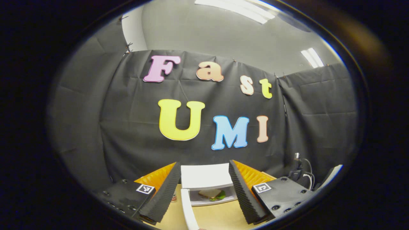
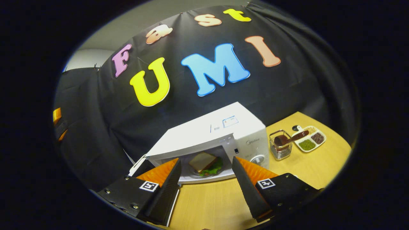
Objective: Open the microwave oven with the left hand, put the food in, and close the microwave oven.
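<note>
On the wooden counter [image 2: 220,201], a white microwave oven [image 2: 220,134] stands with its door [image 1: 189,207] swung open, a sandwich [image 2: 204,163] on a plate inside. The left tool [image 1: 204,191] and right tool [image 2: 207,185] both gape wide before it, gripping nothing. A wire caddy [image 2: 280,148] and sectioned dish [image 2: 309,139] sit beside it.

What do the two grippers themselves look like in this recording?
Both match. The left gripper and the right gripper each have two wedge-shaped fingers with ridged inner faces, mounted on dark blocks with screw heads; each block carries a square black-and-white marker.
</note>
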`<control>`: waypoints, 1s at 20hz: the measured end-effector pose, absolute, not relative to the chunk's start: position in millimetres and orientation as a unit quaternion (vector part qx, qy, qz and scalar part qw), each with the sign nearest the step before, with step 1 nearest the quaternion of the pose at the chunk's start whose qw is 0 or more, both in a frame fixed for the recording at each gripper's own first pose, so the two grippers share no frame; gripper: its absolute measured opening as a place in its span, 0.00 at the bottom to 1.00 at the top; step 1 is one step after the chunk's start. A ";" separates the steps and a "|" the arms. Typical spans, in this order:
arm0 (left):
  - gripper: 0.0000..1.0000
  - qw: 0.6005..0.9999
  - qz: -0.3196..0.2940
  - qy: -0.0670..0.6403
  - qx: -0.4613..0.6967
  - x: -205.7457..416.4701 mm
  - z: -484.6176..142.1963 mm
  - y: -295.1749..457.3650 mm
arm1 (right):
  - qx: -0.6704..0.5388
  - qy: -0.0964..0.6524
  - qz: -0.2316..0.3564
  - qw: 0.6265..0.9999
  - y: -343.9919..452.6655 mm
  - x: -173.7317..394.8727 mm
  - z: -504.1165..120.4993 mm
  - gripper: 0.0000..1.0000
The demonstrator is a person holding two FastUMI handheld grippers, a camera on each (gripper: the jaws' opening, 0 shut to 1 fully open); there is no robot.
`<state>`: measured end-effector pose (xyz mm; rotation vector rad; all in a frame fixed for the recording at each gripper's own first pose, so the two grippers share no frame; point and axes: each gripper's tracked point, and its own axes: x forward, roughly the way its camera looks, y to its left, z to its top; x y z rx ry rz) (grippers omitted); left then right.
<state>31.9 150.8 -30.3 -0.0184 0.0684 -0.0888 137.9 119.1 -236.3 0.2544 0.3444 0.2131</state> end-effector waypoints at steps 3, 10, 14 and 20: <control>0.94 0.999 -0.044 0.030 0.001 32.8 -28.6 141.4 | 0.108 0.141 0.086 0.980 95.9 125.4 -200.6 0.96; 0.94 0.998 -0.027 0.025 0.045 26.6 -41.9 131.7 | 0.068 0.066 0.038 0.995 60.5 87.7 -118.3 0.96; 0.95 0.999 -0.018 0.013 0.047 11.2 -45.4 131.1 | 0.039 0.024 0.027 0.999 50.7 70.8 -85.2 0.95; 0.94 0.997 -0.003 0.043 0.061 -7.6 -76.8 139.9 | 0.004 -0.008 0.036 0.999 58.5 56.2 -53.4 0.96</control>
